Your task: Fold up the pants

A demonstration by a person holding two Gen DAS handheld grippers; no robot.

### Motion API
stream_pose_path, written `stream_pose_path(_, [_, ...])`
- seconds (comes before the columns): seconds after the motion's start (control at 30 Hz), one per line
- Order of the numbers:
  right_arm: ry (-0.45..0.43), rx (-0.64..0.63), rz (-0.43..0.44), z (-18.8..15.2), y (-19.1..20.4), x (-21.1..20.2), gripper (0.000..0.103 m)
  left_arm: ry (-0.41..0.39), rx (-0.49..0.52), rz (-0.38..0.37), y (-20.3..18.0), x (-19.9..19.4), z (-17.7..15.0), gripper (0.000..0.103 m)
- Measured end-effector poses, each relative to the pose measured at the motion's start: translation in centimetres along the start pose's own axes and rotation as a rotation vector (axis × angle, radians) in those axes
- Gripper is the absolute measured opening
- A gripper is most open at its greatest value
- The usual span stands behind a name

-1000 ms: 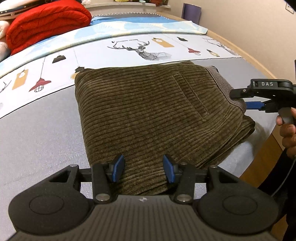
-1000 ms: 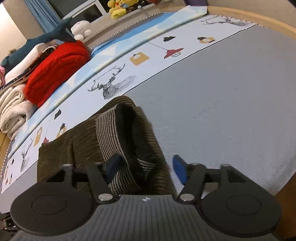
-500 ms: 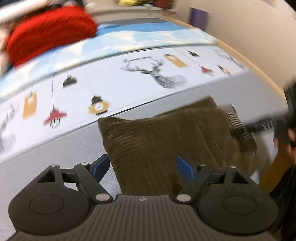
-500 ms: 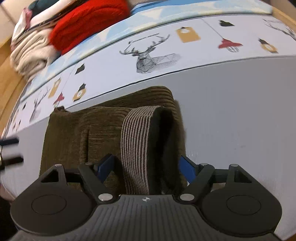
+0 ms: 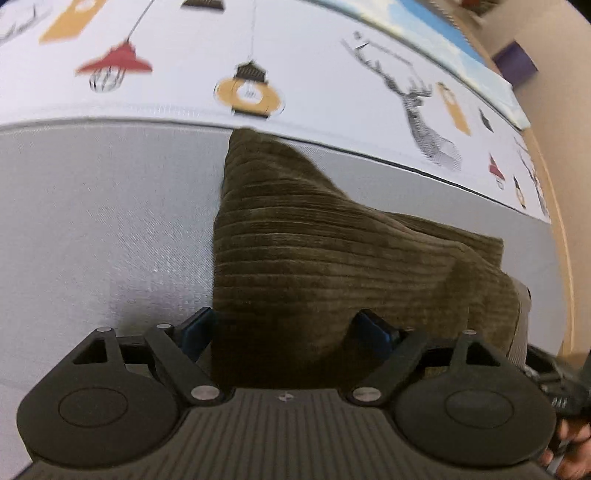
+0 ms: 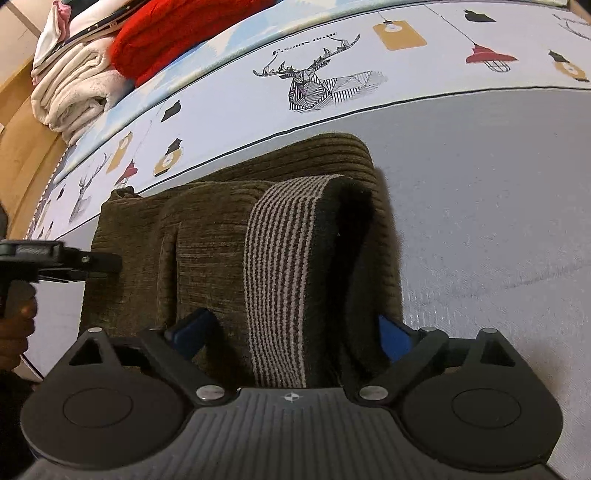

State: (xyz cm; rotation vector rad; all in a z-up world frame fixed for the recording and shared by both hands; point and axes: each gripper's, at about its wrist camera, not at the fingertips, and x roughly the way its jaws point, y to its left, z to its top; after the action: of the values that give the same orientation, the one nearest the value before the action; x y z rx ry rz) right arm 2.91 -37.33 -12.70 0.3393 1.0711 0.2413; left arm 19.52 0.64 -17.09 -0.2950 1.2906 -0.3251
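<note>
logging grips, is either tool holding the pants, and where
Neither. Both the left tool and right tool are open, straddling edges of the folded pants.

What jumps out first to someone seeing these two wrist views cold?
The folded olive-brown corduroy pants on the grey bedsheet fill both views, their striped knit waistband standing up between the open right gripper. The open left gripper straddles the opposite edge. Behind, a red blanket lies by the deer-print sheet border.
</note>
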Motion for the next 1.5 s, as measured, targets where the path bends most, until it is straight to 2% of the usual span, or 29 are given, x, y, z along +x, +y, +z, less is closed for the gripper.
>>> stream_pose_path(0.1, [-0.006,0.011,-0.013,0.2,0.2,0.2,0.090,0.005,-0.001,-0.016,0.2,0.8,0.4,0.092])
stream_pose_path(0.13, [-0.013,0.010,-0.014,0.2,0.4,0.1,0.081,0.002,0.007,-0.016,0.2,0.9,0.5,0.090])
stream_pose_path(0.17, [-0.023,0.011,-0.015,0.3,0.6,0.1,0.076,-0.005,0.017,-0.015,0.1,0.8,0.5,0.086])
stream_pose_path(0.23, [-0.039,0.032,-0.016,0.5,0.7,-0.2,0.061,-0.040,0.060,-0.003,-0.2,0.1,0.4,0.058])
stream_pose_path(0.3, [-0.062,0.046,-0.026,0.7,1.0,-0.4,0.053,-0.077,0.119,-0.001,-0.7,-1.1,0.2,0.041])
stream_pose_path(0.4, [-0.098,0.026,-0.047,1.4,2.3,-0.6,0.042,-0.152,0.126,-0.026,-0.5,-3.6,0.4,0.035])
stream_pose_path(0.47, [-0.157,0.006,-0.008,2.2,3.6,-1.0,0.037,-0.223,0.129,-0.022,-0.1,-5.4,1.0,0.034])
stream_pose_path(0.6, [-0.246,-0.041,0.073,3.7,7.0,-1.1,0.035,-0.384,0.186,0.058,1.0,-9.4,1.9,0.035])
stream_pose_path(0.67, [-0.290,-0.076,0.101,4.5,9.1,-0.8,0.035,-0.439,0.177,0.079,2.3,-10.9,2.4,0.037])
stream_pose_path(0.7, [-0.311,-0.083,0.105,4.9,9.8,-0.5,0.037,-0.454,0.157,0.081,3.0,-11.6,2.6,0.043])
stream_pose_path(0.73, [-0.327,-0.081,0.095,5.4,10.5,0.1,0.043,-0.472,0.123,0.096,3.8,-12.2,2.8,0.052])
stream_pose_path(0.77, [-0.333,-0.077,0.056,5.9,11.1,0.7,0.048,-0.497,0.064,0.136,5.0,-12.9,3.1,0.053])
stream_pose_path(0.8, [-0.329,-0.076,-0.012,6.3,11.5,1.4,0.062,-0.522,0.013,0.168,6.0,-13.6,3.1,0.053])
stream_pose_path(0.83, [-0.312,-0.070,-0.095,6.7,11.8,2.3,0.072,-0.536,-0.032,0.179,6.9,-14.2,3.1,0.053])
stream_pose_path(0.87, [-0.299,-0.045,-0.136,6.9,11.6,2.9,0.072,-0.532,-0.066,0.162,7.7,-14.6,2.9,0.053])
stream_pose_path(0.9, [-0.284,-0.002,-0.129,7.1,11.2,3.2,0.072,-0.508,-0.085,0.126,8.4,-14.7,2.7,0.053])
stream_pose_path(0.97, [-0.262,0.085,-0.055,7.3,10.5,3.6,0.071,-0.416,-0.069,0.083,8.8,-13.9,2.4,0.053])
stream_pose_path(1.03, [-0.234,0.078,-0.016,7.3,10.8,3.9,0.072,-0.302,-0.023,0.102,9.0,-12.4,1.9,0.055])
stream_pose_path(1.1, [-0.168,0.020,-0.051,6.7,11.5,5.1,0.073,-0.162,0.028,0.138,9.2,-10.2,0.8,0.055])
stream_pose_path(1.13, [-0.109,-0.018,-0.130,6.2,11.8,6.2,0.073,-0.082,0.058,0.173,9.4,-8.7,0.0,0.057])
stream_pose_path(1.17, [-0.067,-0.029,-0.182,6.0,11.9,7.2,0.077,-0.044,0.090,0.210,9.4,-7.9,-0.6,0.061])
stream_pose_path(1.2, [-0.058,0.012,-0.184,5.9,11.4,7.4,0.082,-0.051,0.131,0.247,8.9,-7.6,-1.2,0.067])
stream_pose_path(1.27, [-0.067,0.109,-0.140,6.0,10.6,6.9,0.078,-0.098,0.184,0.289,8.0,-8.6,-1.8,0.068])
stream_pose_path(1.3, [-0.088,0.114,-0.152,5.9,10.8,6.3,0.074,-0.133,0.194,0.311,7.5,-9.5,-2.2,0.067])
stream_pose_path(1.37, [-0.166,0.070,-0.196,5.6,11.8,4.3,0.073,-0.249,0.242,0.374,6.1,-11.9,-3.3,0.071])
stream_pose_path(1.43, [-0.253,-0.001,-0.196,5.2,13.3,1.9,0.073,-0.364,0.257,0.386,4.7,-14.6,-4.5,0.089])
stream_pose_path(1.5, [-0.340,-0.066,-0.193,4.4,14.9,-0.5,0.075,-0.453,0.228,0.366,3.7,-17.2,-6.1,0.090])
